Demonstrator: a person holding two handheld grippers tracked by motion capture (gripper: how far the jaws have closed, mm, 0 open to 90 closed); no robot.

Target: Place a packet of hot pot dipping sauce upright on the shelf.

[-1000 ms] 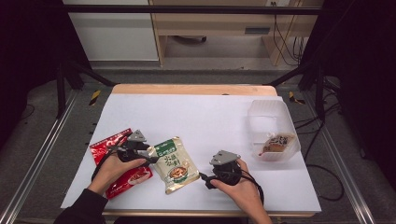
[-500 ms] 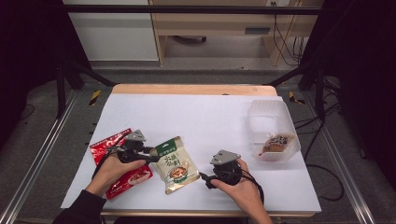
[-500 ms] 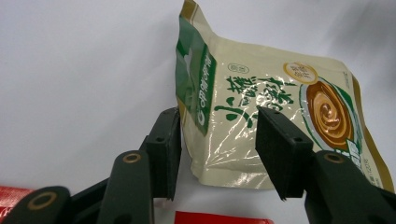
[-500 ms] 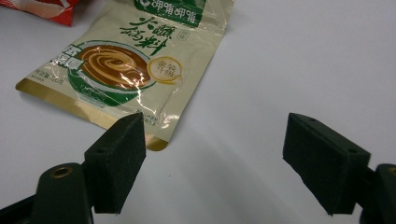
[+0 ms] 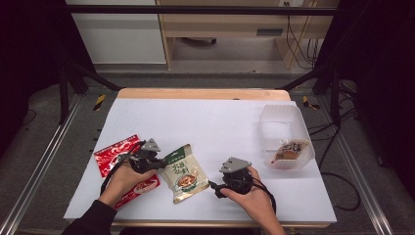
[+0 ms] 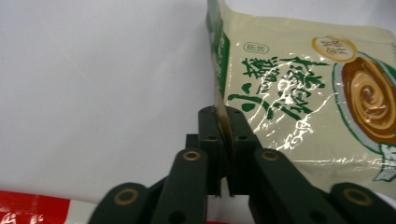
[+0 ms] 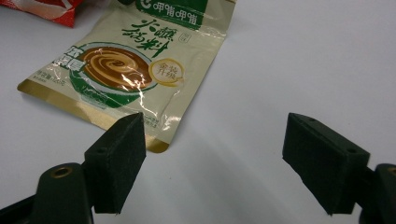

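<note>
Nearest the person, two forearms reach in over a white table (image 5: pixel 220 122), each hand holding a two-jaw gripper.

The left gripper (image 6: pixel 223 140) has just been closing its jaws, and the pads now pinch the near edge of a cream and green sauce pouch (image 6: pixel 299 93). In the left gripper view the pouch edge stands upright between the two black pads, and the rest of the pouch spreads away to the right of the jaws, its printed bowl of brown sauce facing up. In the high view the same gripper (image 5: pixel 155 161) sits at the pouch's (image 5: pixel 185 174) upper left corner. Compared with the earlier high views, the left hand has barely shifted; what differs is that the grip is now made. This likely means the pouch is secured and ready to be lifted or carried.

The right gripper (image 7: pixel 212 154) hangs with its jaws wide apart and nothing between them. The pouch's (image 7: pixel 135 65) gold bottom corner lies just beyond its left pad, not touching. In the high view this gripper (image 5: pixel 220 187) rests just right of the pouch, in the same place as in the earlier views.

Behind the left hand, a red packet (image 5: pixel 115 156) lies flat on the table, partly under the forearm.

Farther off, well to the right of the right gripper, a clear plastic bin (image 5: pixel 281 117) sits near the table's edge with one small brown packet (image 5: pixel 288 151) already inside. Judging by that, the bin may be where the pouch goes next.
</note>
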